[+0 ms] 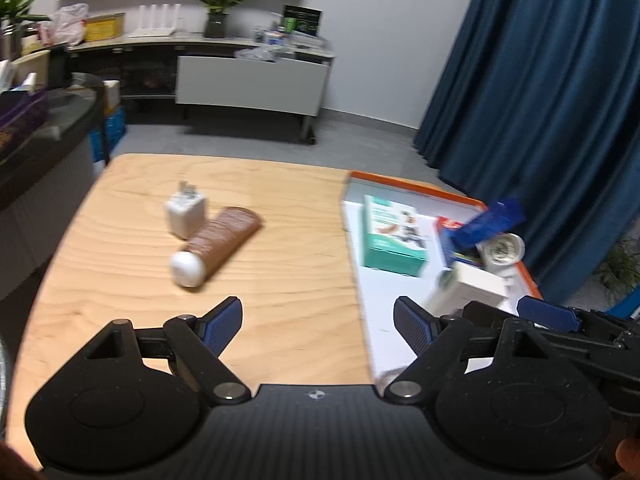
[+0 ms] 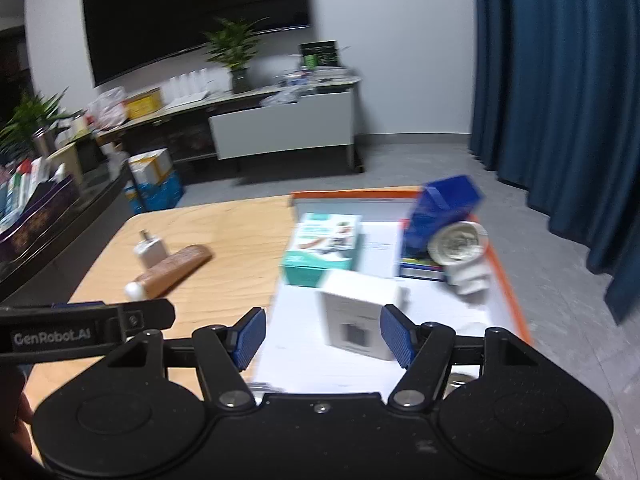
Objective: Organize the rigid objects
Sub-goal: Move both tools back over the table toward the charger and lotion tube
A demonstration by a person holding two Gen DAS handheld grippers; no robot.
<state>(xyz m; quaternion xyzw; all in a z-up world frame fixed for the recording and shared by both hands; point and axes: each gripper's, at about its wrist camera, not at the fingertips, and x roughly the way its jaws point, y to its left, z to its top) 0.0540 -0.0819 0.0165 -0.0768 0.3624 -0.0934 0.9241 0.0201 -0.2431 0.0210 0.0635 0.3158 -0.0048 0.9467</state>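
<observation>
Bench inspection: we find the brown tube [image 1: 222, 242] lying outside the tray [image 1: 416, 188], at eleven o'clock of our left gripper [image 1: 318, 322], long axis toward one o'clock. Left is nearer. Both it and the right gripper [image 2: 322, 334] stand wide, empty.

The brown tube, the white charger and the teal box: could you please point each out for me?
brown tube [image 1: 226, 238], left wrist view, middle of its body.
white charger [image 1: 185, 214], left wrist view, its front face.
teal box [image 2: 322, 246], right wrist view, its top face.

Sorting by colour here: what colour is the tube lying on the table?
Brown with a white cap; the tube shows best in the left wrist view.
</observation>
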